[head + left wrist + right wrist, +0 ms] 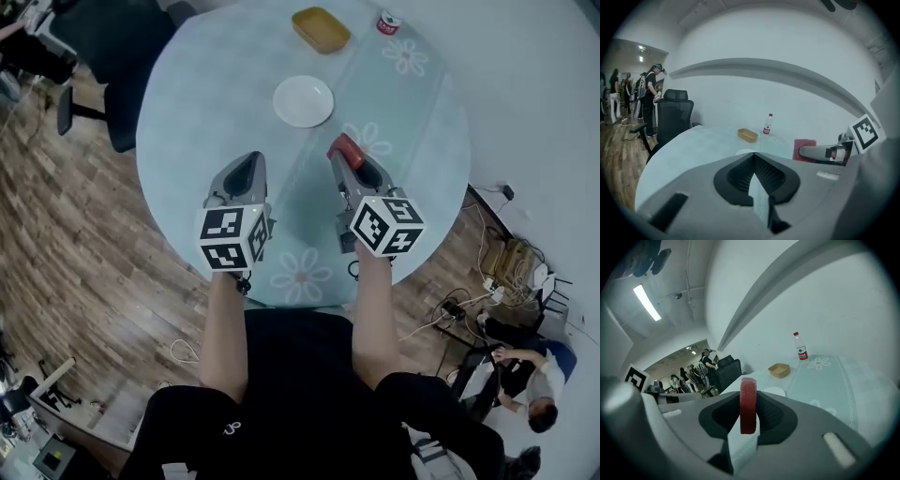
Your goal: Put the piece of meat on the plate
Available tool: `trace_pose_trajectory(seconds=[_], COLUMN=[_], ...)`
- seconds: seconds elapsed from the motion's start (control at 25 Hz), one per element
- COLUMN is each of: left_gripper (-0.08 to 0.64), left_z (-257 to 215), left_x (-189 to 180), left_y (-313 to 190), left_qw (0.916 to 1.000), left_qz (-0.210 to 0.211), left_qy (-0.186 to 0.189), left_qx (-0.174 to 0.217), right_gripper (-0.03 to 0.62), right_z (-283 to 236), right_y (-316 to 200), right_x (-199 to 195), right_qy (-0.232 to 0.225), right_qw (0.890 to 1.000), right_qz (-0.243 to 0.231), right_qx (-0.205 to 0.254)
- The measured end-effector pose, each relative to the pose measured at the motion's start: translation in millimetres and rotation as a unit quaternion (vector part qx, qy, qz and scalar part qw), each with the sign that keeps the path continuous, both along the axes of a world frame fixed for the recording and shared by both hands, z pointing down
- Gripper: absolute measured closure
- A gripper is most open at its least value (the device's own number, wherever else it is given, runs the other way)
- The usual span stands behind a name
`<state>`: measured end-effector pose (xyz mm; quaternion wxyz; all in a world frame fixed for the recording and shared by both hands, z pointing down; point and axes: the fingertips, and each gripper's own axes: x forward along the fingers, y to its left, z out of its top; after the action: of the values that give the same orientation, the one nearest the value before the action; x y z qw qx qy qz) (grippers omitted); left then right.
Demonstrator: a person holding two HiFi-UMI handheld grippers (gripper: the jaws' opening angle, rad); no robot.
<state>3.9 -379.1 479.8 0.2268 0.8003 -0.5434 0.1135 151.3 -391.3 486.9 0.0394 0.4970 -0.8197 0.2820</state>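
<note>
One meat piece (pixel 343 147) clamped in right gripper (pixel 349 167); bare table (pixel 302 161) before plate (pixel 303 100).

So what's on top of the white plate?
Nothing. The head view shows the whole white plate bare. The red meat is pinched in the right gripper. Whatever lies beneath the plate is covered.

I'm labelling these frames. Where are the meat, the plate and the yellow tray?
meat (pixel 748 405), right gripper view, middle of its red edge.
plate (pixel 303 100), head view, bare centre.
tray (pixel 321 29), head view, inside floor.
</note>
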Motion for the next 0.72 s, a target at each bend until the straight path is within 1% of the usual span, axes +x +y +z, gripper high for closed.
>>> trace_pose_trajectory(seconds=[0.16,0.24,0.32,0.44,0.6,0.72], left_gripper=[0.566,0.566,0.566,0.566,0.566,0.566], left_z=[12.4,18.5,25.3,35.6,46.2,55.0], left_x=[0.4,-7.3,-20.0,-36.0,-46.8,-54.2], left_y=[-15.5,-19.9,-24.6,-30.2,-40.3,-43.8], left_qw=[0.9998,0.9996,0.9994,0.9988,0.9982,0.9978], left_qz=[0.013,0.017,0.012,-0.001,-0.008,-0.010], left_qy=[0.005,0.004,0.005,0.010,0.012,0.010], left_qx=[-0.014,-0.022,-0.033,-0.048,-0.058,-0.064], right_gripper=[0.488,0.488,0.488,0.488,0.488,0.488], right_z=[36.8,55.6,71.7,96.7,127.3,138.0], right_y=[-18.0,-28.3,-42.6,-67.7,-106.6,-134.4], right_x=[8.4,6.3,-1.6,-20.6,-47.2,-58.6], right_qy=[0.017,0.018,0.016,0.026,0.056,0.077], right_qw=[0.998,0.997,0.995,0.991,0.980,0.973], right_qz=[0.018,0.022,0.016,-0.022,-0.080,-0.099], right_qx=[-0.051,-0.075,-0.096,-0.131,-0.174,-0.191])
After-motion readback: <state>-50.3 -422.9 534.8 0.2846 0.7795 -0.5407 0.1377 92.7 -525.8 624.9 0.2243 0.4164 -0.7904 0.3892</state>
